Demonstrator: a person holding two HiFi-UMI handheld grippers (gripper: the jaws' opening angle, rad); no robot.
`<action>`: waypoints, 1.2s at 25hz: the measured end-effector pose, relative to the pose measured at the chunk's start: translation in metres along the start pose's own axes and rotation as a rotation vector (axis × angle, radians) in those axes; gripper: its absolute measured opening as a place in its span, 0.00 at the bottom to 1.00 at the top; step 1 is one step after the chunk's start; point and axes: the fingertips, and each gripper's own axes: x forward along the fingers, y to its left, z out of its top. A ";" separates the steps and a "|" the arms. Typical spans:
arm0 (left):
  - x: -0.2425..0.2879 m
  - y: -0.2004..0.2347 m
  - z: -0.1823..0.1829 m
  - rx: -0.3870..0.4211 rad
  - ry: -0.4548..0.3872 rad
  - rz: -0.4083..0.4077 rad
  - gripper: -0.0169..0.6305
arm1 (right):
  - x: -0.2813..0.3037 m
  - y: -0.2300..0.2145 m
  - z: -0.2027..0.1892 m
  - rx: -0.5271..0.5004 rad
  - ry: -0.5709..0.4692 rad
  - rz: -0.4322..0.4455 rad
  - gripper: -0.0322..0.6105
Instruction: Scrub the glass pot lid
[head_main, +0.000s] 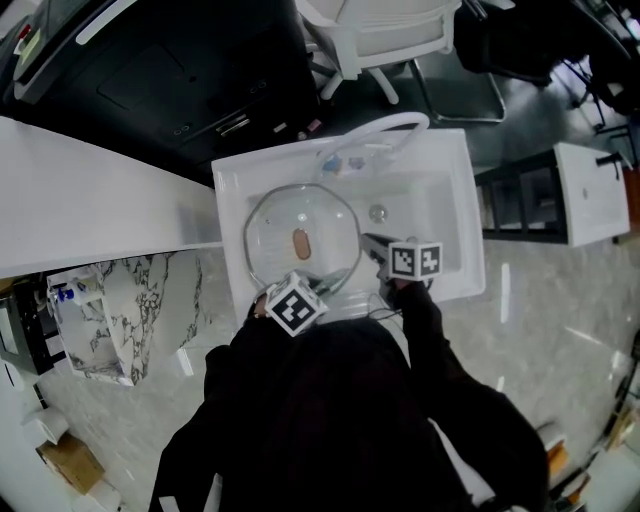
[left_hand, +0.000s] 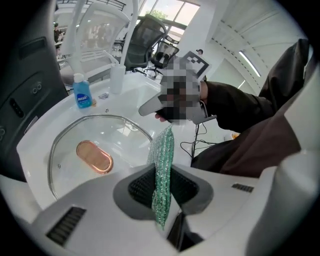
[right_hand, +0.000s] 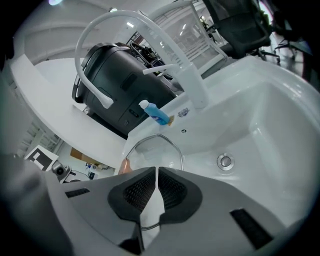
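Head view shows the glass lid (head_main: 300, 215) sitting in the white sink (head_main: 440, 170), with the right gripper (right_hand: 156, 175) pinching the lid's right rim between nearly closed jaws, while the left gripper (left_hand: 161, 186) clamps a green mesh scrubber (left_hand: 164, 150) at the lid's near edge.
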 end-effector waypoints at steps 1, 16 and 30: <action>-0.006 0.004 0.001 -0.002 -0.023 0.013 0.12 | -0.002 0.004 0.002 -0.009 -0.012 -0.004 0.08; -0.095 0.041 0.007 -0.190 -0.428 0.119 0.12 | -0.031 0.080 0.021 -0.156 -0.163 -0.013 0.08; -0.192 0.063 0.041 -0.216 -0.825 0.309 0.12 | -0.073 0.183 0.069 -0.397 -0.493 0.001 0.08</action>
